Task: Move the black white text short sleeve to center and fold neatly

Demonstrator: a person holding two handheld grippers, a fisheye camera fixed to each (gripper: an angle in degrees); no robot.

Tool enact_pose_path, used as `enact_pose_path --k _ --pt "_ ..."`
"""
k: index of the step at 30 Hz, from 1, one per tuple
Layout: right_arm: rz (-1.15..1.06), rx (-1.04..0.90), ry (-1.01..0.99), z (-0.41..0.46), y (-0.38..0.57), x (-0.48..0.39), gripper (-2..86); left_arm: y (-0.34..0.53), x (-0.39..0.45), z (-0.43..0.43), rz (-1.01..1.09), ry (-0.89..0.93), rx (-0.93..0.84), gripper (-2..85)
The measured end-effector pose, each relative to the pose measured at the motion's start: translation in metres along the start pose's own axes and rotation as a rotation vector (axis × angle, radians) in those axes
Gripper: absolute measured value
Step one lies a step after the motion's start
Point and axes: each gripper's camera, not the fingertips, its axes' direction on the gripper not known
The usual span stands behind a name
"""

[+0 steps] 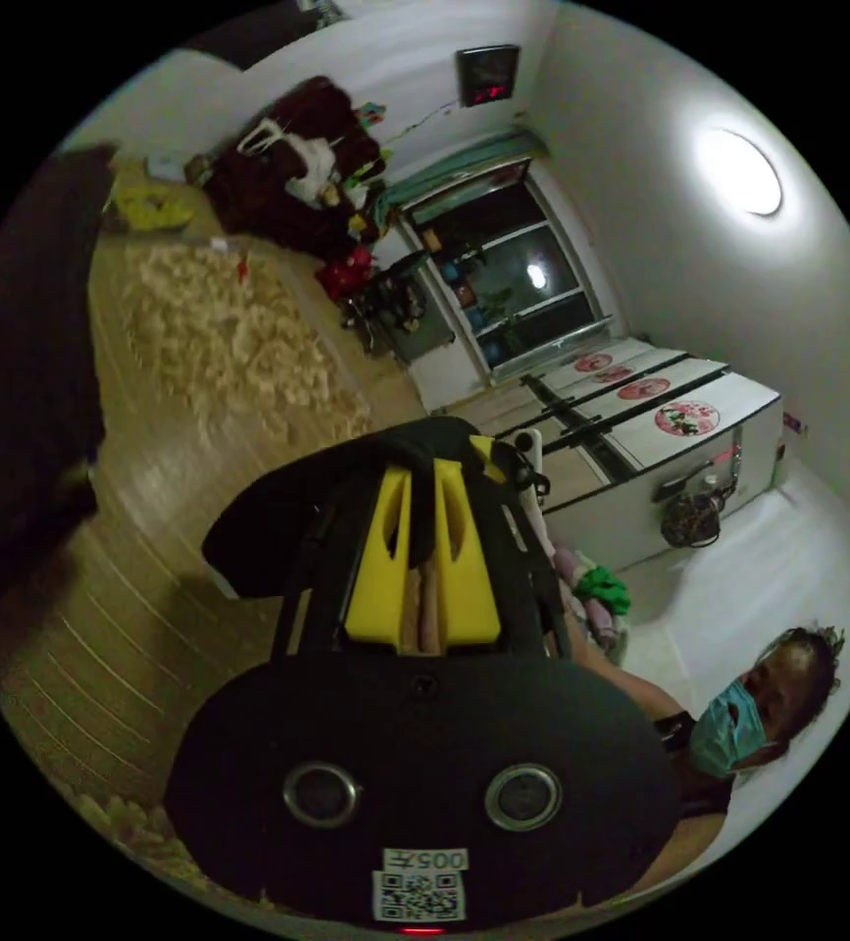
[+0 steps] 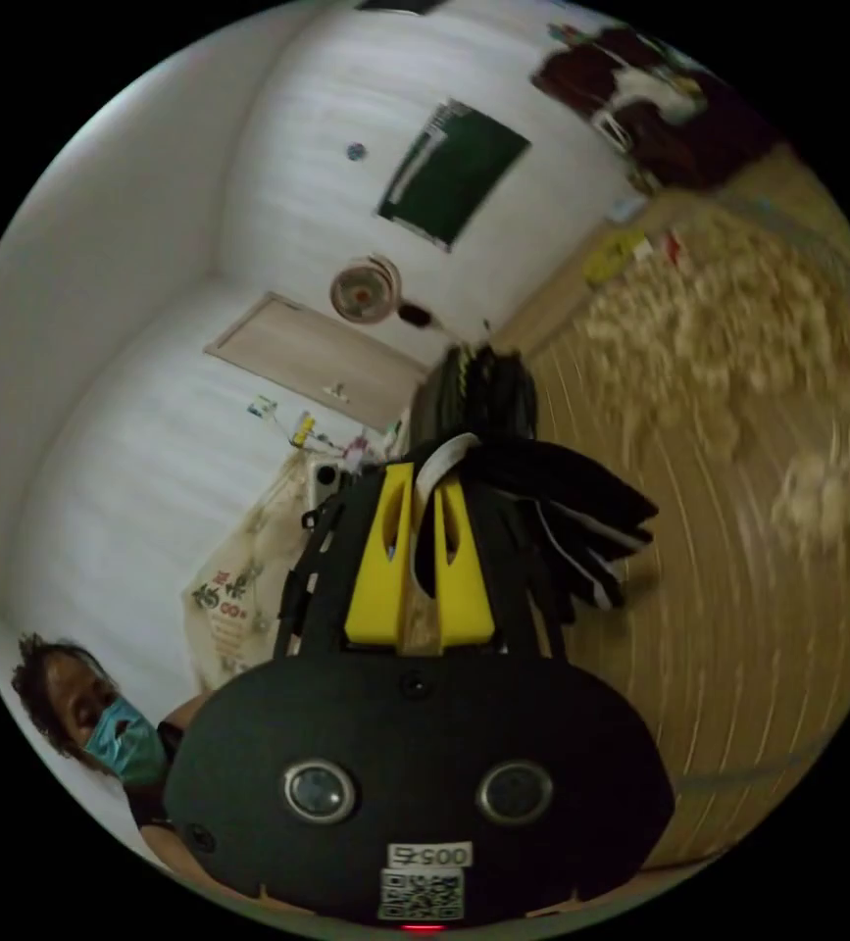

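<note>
In the left gripper view my left gripper [image 1: 423, 480] has its yellow jaws shut on a fold of the black short sleeve shirt [image 1: 268, 515], which hangs off to the left above the wooden surface [image 1: 140, 588]. In the right gripper view my right gripper [image 2: 425, 480] is shut on another part of the black shirt [image 2: 562, 510]; white strips show along the bunched folds that trail to the right. The other gripper [image 2: 478, 387] shows just beyond, close by. Both views are rolled, so the room looks tilted.
A pale fluffy rug [image 1: 238, 333] lies on the wooden surface, with a dark red pile of clothes [image 1: 297, 162] behind it. A person wearing a face mask [image 1: 738, 725] is close to the grippers. White cabinets [image 1: 660, 431], a window [image 1: 513, 265] and a door [image 2: 317, 353] line the walls.
</note>
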Motion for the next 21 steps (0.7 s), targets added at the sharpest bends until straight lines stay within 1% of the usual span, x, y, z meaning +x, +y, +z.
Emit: enact_pose_path --k 3,5,7,10,12,14,15,16,17,19,21 --pt "-0.103 0.062 0.002 0.009 -0.016 -0.022 3.1 -0.017 0.032 -0.014 0.092 -0.042 0.039 5.0" --pt "-0.142 0.044 0.060 0.025 -0.010 -0.022 3.2 -0.009 0.037 -0.012 0.108 -0.095 0.018 5.0" --pt "-0.126 0.001 0.114 0.045 0.004 -0.006 3.3 0.010 0.028 -0.004 0.082 -0.149 -0.017 5.0" --pt "0.002 -0.085 0.142 0.089 0.041 0.042 3.6 0.059 -0.016 0.021 -0.048 -0.213 -0.110 5.1" --pt "0.109 -0.121 0.149 0.118 0.069 0.077 3.8 0.111 -0.063 0.043 -0.197 -0.228 -0.176 5.1" --pt "0.222 -0.153 0.212 0.156 0.108 0.115 4.2 0.150 -0.093 0.056 -0.299 -0.249 -0.220 5.1" --pt "0.248 -0.159 0.243 0.165 0.117 0.123 4.3 0.176 -0.106 0.057 -0.356 -0.288 -0.212 5.0" --pt "0.303 -0.179 0.286 0.179 0.134 0.135 4.5 0.188 -0.109 0.056 -0.369 -0.297 -0.205 4.8" --pt "0.338 -0.149 0.277 0.187 0.148 0.142 5.1 0.211 -0.110 0.048 -0.387 -0.303 -0.168 4.3" --pt "0.334 -0.055 0.200 0.191 0.168 0.141 5.3 0.244 -0.102 0.029 -0.384 -0.284 -0.084 3.1" --pt "0.335 -0.029 0.196 0.196 0.183 0.137 4.8 0.288 -0.079 -0.002 -0.337 -0.265 -0.008 0.5"
